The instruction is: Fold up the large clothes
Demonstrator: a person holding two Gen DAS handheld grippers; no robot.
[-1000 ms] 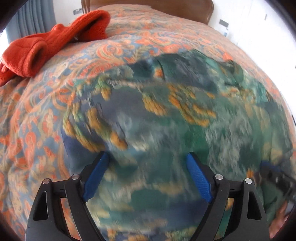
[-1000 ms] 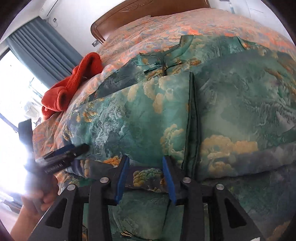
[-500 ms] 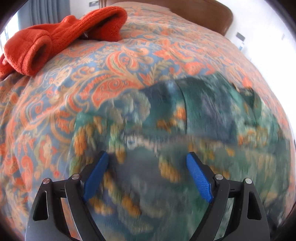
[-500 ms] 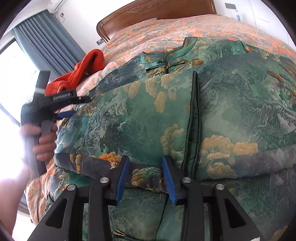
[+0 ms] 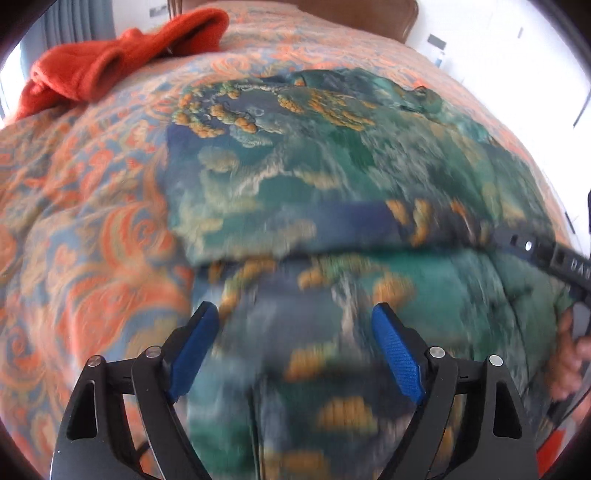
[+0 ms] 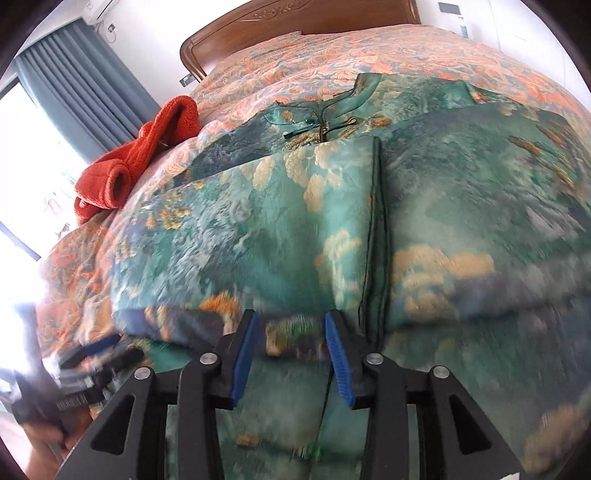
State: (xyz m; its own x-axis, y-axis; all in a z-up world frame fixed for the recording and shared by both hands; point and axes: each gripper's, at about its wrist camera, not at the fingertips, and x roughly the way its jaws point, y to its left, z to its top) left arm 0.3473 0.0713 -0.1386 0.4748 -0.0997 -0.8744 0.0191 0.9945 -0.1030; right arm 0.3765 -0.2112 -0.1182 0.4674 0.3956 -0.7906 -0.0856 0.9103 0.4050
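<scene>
green brocade garment with gold cloud and mountain print point(image 6: 280, 236) lies spread on the bed with the orange and blue paisley cover point(image 6: 369, 55), mandarin collar with frog buttons point(image 6: 325, 118) toward the carved wooden headboard point(image 6: 295, 22). both sleeves look folded in across the chest, their dark piped edges meeting in a line down the middle point(image 6: 376, 236). lower part of the garment runs toward the cameras, blurred.

right gripper point(image 6: 291, 332) sits low at the near folded edge, blue-padded fingers point(image 6: 243, 354) partly apart with a bit of the green fabric between them; cannot tell whether the pads actually press on it, blur there. left gripper point(image 5: 295, 332) hovers over the lower garment, fingers point(image 5: 192, 350) spread wide, nothing between them, cloth below only.

left view: right gripper's black body point(image 5: 546, 254) comes in at the right edge onto the folded edge, with part of a hand point(image 5: 569, 354) under it. right view: left gripper point(image 6: 85, 373) blurred at lower left beside the garment's edge.

rumpled orange-red fleece garment point(image 6: 140, 166) lies on the bed near the head end, apart from the green one. grey-blue curtains point(image 6: 81, 88) and a bright window on the left.
</scene>
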